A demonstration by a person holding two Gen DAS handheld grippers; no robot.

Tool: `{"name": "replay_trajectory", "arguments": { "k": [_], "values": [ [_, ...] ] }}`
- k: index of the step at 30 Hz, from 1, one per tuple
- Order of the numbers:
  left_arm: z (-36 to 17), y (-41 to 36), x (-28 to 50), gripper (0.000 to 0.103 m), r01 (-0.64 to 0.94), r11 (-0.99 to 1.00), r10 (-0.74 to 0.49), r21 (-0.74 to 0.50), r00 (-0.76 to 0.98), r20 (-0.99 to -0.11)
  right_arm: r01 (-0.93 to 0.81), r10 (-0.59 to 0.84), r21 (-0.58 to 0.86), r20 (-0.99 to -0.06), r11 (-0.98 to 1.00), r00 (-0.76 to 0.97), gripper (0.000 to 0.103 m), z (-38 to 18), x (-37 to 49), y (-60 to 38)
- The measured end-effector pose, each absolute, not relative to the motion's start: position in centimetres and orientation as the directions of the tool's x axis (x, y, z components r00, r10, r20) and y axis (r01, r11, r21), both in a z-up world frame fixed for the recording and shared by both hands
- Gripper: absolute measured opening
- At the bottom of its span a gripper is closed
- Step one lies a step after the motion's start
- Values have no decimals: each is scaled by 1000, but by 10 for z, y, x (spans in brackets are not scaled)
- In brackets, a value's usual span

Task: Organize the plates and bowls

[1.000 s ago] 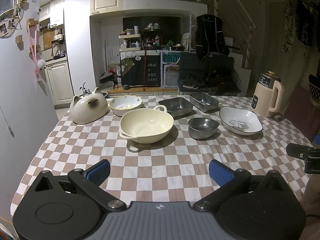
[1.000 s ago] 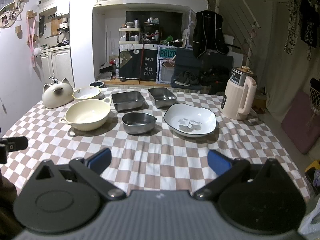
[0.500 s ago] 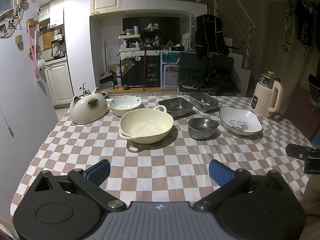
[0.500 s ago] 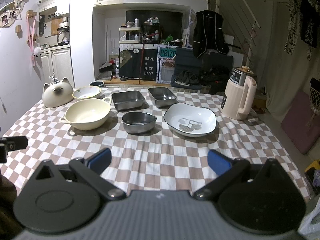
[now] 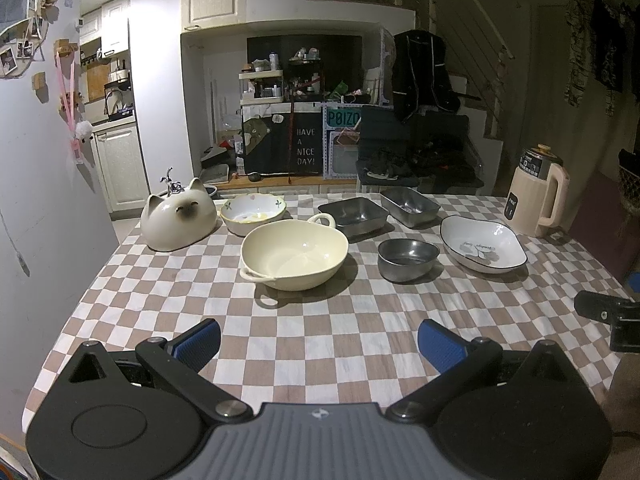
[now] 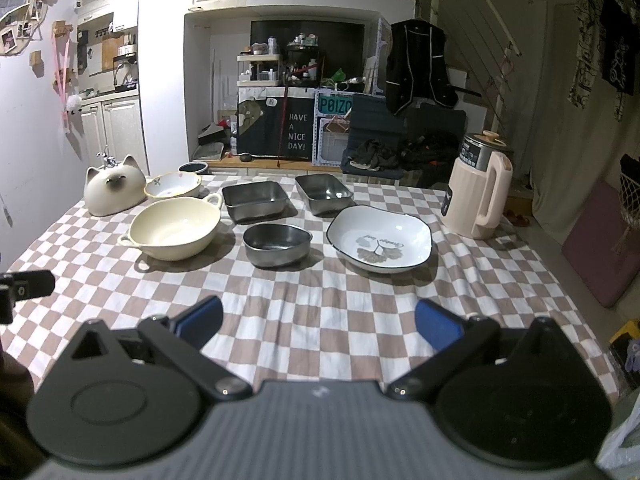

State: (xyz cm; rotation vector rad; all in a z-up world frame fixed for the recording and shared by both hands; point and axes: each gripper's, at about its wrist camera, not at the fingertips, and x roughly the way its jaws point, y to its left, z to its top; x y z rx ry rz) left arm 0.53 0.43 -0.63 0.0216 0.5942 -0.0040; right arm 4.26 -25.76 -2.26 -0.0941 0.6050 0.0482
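Both tongs hung spread wide and empty over the near edge of the checkered table (image 5: 320,344), the left tongs (image 5: 319,340) facing the cream two-handled ceramic bowl (image 5: 294,254) straight ahead, the right tongs (image 6: 319,322) nearer the white leaf-printed plate (image 6: 380,238).

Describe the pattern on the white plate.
White plate: dark rim, grey ginkgo-leaf print with lettering; clearest in the right wrist view.

Checked tablecloth (image 5: 320,336) over the table — cream bowl (image 5: 294,254), steel dishes, white plate (image 6: 380,238), cat-shaped pot, jug.
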Motion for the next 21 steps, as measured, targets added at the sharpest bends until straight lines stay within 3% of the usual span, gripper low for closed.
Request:
{"name": "replay_trajectory", "arguments": {
  "k": [9,17,21],
  "values": [
    [12,-8,16,103,30,999,-13,23,851,-525,-17,3,-20,-556,1000,831,103,-17,44,-266],
    [33,-23,37,103,105,985,-36,134,896,-442,49,-28,25,-542,998,840,103,-10,54,-277],
    [38,-29,57,103,149,981,-81,127,901,-427,91,-71,12,-517,996,853,103,-3,65,-284]
  ]
}}
